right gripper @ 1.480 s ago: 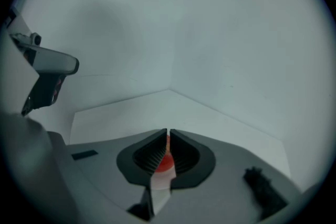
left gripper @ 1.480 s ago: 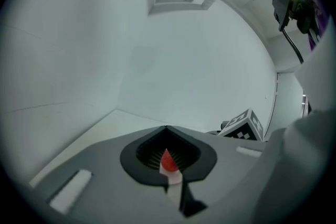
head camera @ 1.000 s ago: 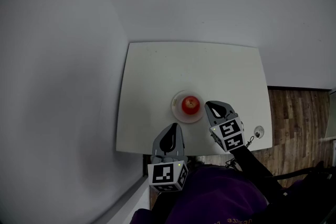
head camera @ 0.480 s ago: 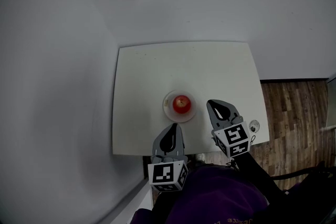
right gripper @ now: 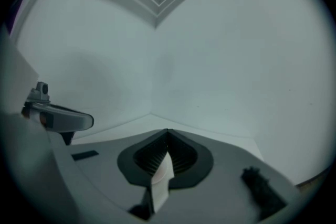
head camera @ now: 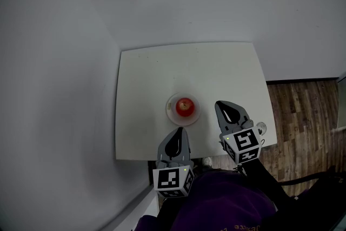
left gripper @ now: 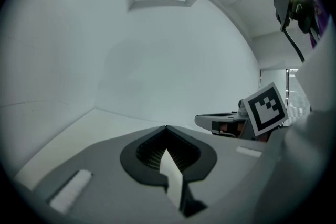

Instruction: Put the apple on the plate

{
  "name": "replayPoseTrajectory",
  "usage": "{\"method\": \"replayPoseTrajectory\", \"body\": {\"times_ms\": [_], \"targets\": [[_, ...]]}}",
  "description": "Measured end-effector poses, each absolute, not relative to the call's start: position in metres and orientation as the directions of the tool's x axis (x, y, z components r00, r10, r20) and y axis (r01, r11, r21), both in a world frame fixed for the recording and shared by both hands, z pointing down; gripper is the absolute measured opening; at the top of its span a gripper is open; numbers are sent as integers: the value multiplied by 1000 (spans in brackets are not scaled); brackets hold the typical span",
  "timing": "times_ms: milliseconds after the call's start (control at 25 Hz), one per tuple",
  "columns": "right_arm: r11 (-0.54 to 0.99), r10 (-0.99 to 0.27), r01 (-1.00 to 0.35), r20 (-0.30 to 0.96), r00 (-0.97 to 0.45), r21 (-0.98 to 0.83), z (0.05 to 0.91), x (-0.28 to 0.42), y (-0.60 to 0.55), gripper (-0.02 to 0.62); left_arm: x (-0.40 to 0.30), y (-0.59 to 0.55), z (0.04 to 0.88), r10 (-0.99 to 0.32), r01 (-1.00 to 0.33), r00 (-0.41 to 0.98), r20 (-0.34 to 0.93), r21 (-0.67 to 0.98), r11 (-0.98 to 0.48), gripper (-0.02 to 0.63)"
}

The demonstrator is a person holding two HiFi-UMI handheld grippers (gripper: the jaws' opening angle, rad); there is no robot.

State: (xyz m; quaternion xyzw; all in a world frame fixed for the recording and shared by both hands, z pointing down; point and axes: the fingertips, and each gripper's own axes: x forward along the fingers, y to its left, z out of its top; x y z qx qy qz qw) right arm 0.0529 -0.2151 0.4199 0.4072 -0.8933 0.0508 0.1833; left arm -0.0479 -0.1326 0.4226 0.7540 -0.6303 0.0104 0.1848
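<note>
A red apple [head camera: 185, 106] sits on a small white plate [head camera: 174, 114] near the middle of the white table [head camera: 151, 73] in the head view. My left gripper [head camera: 178, 130] is shut and empty, just below the plate at the table's near edge. My right gripper [head camera: 221, 104] is also shut and empty, a short way right of the plate. Both gripper views point up at the wall: the left gripper [left gripper: 167, 127] and the right gripper [right gripper: 168, 131] show their jaws closed to a point. Neither of these views shows the apple or the plate.
A small round object [head camera: 261, 129] lies at the table's right near corner. Wooden floor [head camera: 308, 116] lies to the right of the table, and grey walls stand behind and to the left. The person's purple sleeve [head camera: 227, 208] fills the bottom.
The right gripper has drawn away from the plate, to the right and toward the near edge. The apple stays on the plate. The left gripper has barely moved.
</note>
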Motion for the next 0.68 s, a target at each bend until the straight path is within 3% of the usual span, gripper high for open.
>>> {"method": "replayPoseTrajectory", "body": {"times_ms": [680], "targets": [[654, -724, -753, 339, -600, 64, 413, 53, -215, 9, -48, -128, 419, -949, -957, 193, 248, 261, -126, 8]]}}
